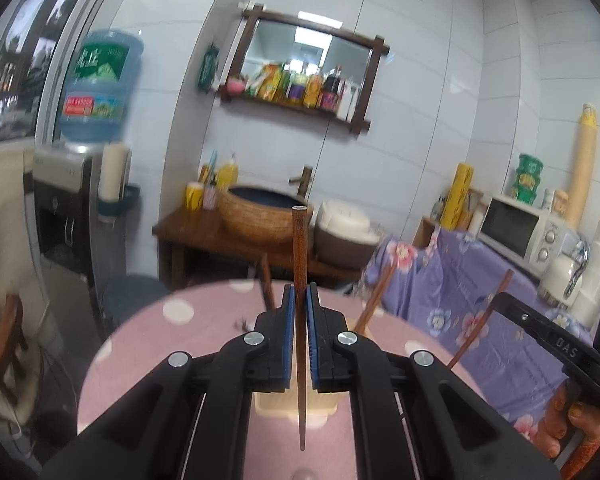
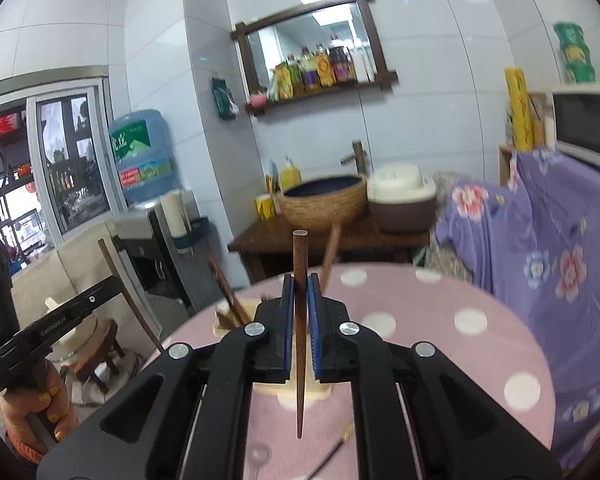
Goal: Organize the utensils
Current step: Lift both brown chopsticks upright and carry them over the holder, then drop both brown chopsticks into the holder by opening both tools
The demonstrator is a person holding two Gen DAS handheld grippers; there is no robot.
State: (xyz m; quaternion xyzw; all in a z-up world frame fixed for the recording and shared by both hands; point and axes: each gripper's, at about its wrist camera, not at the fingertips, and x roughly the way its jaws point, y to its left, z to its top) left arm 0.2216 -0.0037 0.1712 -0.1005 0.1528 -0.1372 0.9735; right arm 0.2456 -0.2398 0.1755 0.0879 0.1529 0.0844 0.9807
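On right tongs (image 1: 512, 300) arm: "DAS" | jug (image 1: 100, 84) label: unreadable

On the round table (image 2: 440, 320) a holder (image 2: 236, 316) stands with chopsticks (image 2: 228, 292) in it, at twelve o'clock from both grippers. Behind the table, a washstand (image 2: 324, 240) bears a basin (image 2: 322, 200); a cooker (image 2: 402, 200) sits at the basin's three o'clock, a water dispenser (image 2: 144, 152) at its nine
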